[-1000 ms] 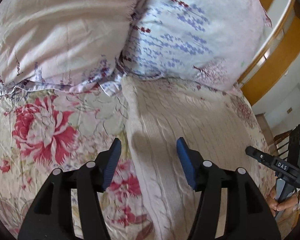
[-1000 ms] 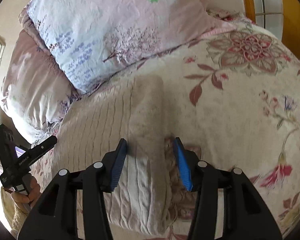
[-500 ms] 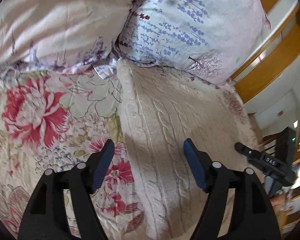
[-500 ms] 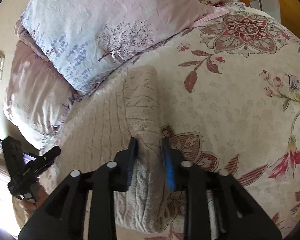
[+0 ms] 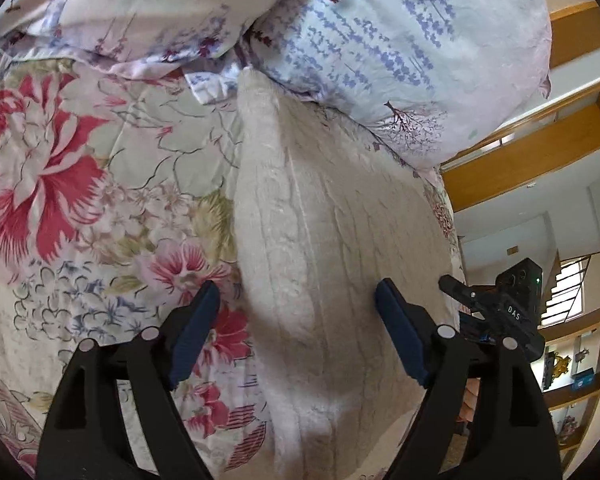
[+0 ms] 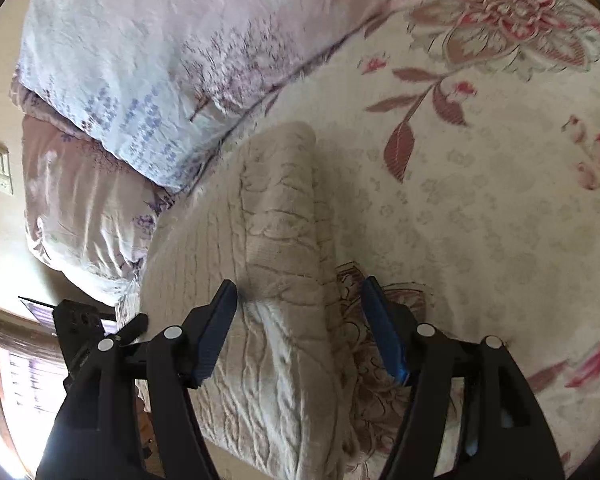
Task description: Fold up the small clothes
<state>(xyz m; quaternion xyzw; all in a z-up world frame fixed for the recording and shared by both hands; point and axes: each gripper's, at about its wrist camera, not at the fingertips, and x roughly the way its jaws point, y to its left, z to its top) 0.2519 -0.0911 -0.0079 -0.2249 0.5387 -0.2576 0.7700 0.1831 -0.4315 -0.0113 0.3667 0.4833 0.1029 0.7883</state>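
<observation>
sweater: cream cable-knit sweater (image 5: 340, 248) lies flat on the floral bedspread (image 5: 100, 200), top end tucked against the pillows (image 5: 380, 40) at 12 o'clock. In the right wrist view one side panel is already folded in as a thick strip along its 3 o'clock edge.

left fingers: my left gripper (image 5: 296, 336) is spread wide, nothing in it, hanging over the sweater's left edge; the edge sits between the two blue pads.

right fingers: my right gripper (image 6: 300, 328) is wide open too, holding nothing, straddling the folded strip (image 6: 292, 248).

other hand: each gripper shows in the other's view, out at the far side of the sweater.

step, my guess: grab the left edge and fold it in to match the right.

how i'd do it: come down low, pinch only the top layer, not the bedspread under it. Lift just enough, carry toward 3 o'clock, keep the edge straight.

watch out: chunky knit sags and bunches, so go slow.
</observation>
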